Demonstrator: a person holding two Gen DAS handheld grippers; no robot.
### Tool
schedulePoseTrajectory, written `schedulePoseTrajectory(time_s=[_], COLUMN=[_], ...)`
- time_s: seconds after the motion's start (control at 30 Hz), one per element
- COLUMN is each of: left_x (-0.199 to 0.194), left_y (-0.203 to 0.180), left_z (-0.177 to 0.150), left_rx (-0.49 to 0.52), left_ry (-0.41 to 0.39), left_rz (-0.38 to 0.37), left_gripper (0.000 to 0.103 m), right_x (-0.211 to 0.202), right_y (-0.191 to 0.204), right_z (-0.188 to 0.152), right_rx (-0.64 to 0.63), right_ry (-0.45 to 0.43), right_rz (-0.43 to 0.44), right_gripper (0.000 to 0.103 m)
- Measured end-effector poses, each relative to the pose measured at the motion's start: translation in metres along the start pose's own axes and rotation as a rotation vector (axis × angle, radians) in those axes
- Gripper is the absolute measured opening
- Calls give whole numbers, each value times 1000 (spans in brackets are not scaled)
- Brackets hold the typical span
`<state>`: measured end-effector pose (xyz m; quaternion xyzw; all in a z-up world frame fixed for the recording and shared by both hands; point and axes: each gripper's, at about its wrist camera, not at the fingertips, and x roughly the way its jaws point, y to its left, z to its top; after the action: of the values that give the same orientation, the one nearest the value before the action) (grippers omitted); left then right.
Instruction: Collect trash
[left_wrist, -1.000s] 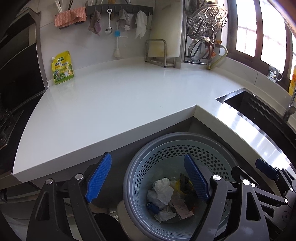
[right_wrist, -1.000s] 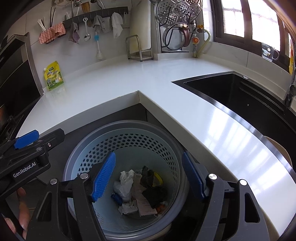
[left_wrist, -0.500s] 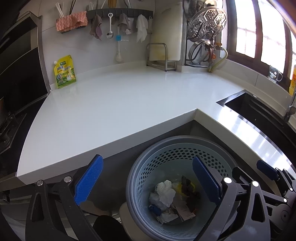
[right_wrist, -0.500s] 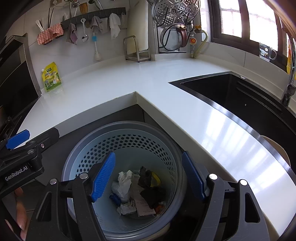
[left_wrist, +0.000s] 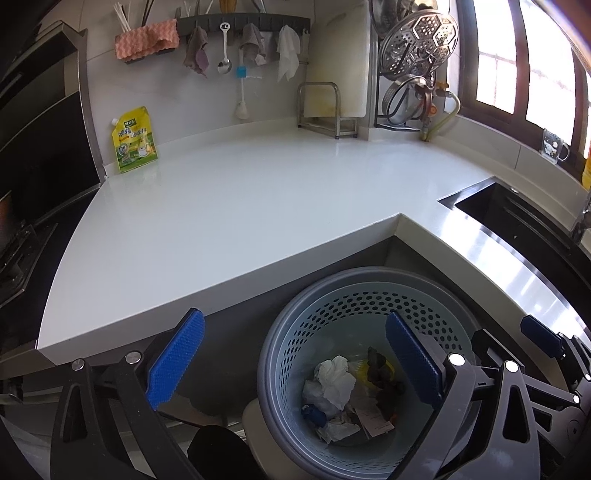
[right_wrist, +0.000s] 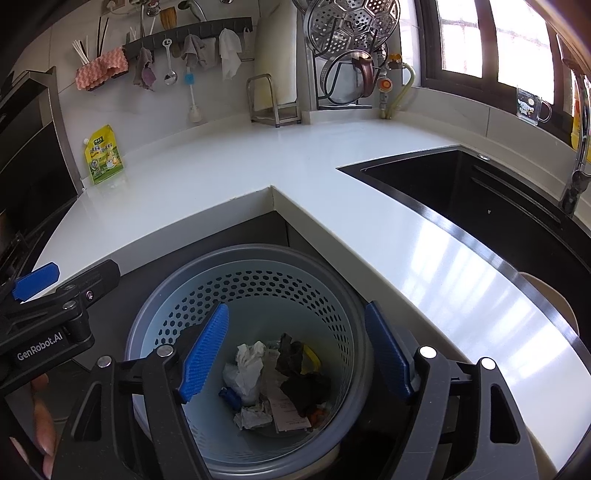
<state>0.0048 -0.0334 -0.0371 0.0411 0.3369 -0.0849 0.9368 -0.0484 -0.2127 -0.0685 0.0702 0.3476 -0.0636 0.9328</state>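
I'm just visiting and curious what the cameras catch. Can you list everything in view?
Trash basket: one, grey-blue, perforated, on the floor in the counter's corner.
Trash: several pieces, white paper, dark scraps, yellow bit, a receipt, in the basket.
Countertop: one, white, L-shaped.
Sink: one, black, right.
Pouch: one, yellow-green, against the wall.
Wall rack: one, dark, with cloths and a spoon.
Steamer tray: one, metal, hanging.
Left tool: blue pads, open, empty.
Right tool: blue pads, open, empty, over the basket.
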Motion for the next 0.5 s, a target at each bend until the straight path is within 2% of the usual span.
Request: schedulePoseTrajectory(time_s=[0.5], left_x=[0], left_y=[1], left_z=[0], left_rx=[-1], left_ry=[3], left_rz=[10], left_gripper=[97], right_x=[-1], right_y=[0], right_z=[1], right_rx=[-5], right_ry=[-4], right_rz=[-6], right_gripper=[73])
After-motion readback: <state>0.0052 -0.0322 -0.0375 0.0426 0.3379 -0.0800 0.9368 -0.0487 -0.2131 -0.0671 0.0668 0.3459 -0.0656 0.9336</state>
